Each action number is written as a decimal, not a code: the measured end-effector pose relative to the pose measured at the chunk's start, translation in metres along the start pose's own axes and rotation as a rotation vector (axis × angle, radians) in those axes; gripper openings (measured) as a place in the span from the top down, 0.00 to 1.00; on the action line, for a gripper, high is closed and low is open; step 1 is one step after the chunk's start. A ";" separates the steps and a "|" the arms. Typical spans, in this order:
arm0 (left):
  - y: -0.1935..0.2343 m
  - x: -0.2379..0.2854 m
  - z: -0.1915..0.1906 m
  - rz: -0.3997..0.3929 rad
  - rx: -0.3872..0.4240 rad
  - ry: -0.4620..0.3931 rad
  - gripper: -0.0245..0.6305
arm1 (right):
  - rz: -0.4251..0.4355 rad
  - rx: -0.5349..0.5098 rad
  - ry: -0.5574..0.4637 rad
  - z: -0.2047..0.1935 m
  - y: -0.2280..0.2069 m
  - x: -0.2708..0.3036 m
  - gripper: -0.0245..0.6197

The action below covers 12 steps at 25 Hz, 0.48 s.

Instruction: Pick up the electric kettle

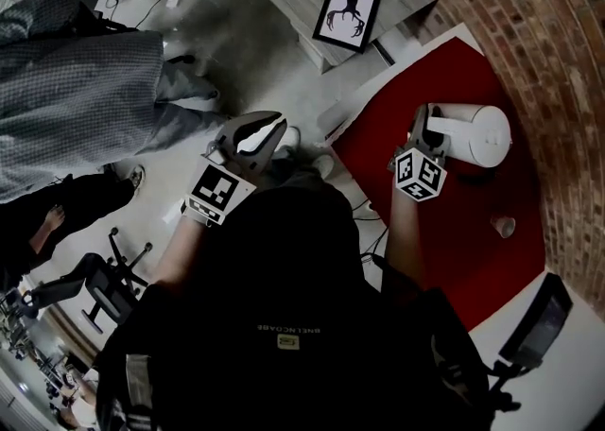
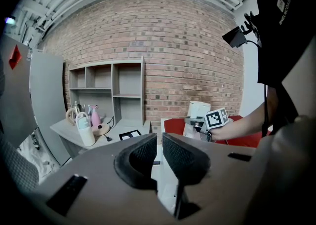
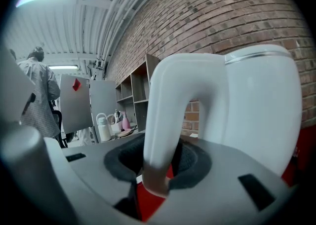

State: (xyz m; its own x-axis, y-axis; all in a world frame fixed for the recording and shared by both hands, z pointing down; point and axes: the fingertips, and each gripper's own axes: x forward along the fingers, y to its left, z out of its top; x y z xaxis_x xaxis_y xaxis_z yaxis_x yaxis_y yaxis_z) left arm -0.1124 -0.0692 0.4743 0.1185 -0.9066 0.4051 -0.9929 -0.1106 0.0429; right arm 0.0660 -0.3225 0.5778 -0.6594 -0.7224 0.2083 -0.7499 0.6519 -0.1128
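A white electric kettle stands on a red mat by the brick wall. My right gripper reaches it from the left, and its marker cube hides part of the handle in the head view. In the right gripper view the kettle fills the right side, and its looped handle runs down between the dark pads, which press on it from both sides. The right gripper is shut on that handle. My left gripper hovers off the table over the floor. Its jaws stand almost together with nothing between them.
A small cup sits on the mat near the kettle. A framed picture rests on a low grey shelf unit holding a bottle. A person in a checked shirt stands at left. A dark device on a stand is at lower right.
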 end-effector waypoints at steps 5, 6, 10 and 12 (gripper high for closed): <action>-0.001 0.000 -0.001 -0.003 -0.001 -0.002 0.92 | 0.012 0.008 -0.003 0.003 0.001 0.001 0.77; -0.001 0.000 -0.002 -0.004 0.000 -0.002 0.92 | 0.013 0.010 -0.004 0.003 0.002 0.001 0.77; 0.001 -0.002 0.001 -0.011 0.007 -0.007 0.92 | 0.016 0.011 -0.007 0.007 0.006 0.001 0.76; 0.002 -0.004 0.002 -0.015 0.006 -0.011 0.92 | 0.022 0.004 -0.012 0.012 0.010 -0.001 0.76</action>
State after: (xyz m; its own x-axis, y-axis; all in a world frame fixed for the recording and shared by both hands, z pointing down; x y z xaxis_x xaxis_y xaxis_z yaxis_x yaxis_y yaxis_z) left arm -0.1146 -0.0662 0.4709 0.1333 -0.9094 0.3940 -0.9910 -0.1267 0.0430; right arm 0.0586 -0.3177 0.5650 -0.6763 -0.7105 0.1945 -0.7354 0.6666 -0.1216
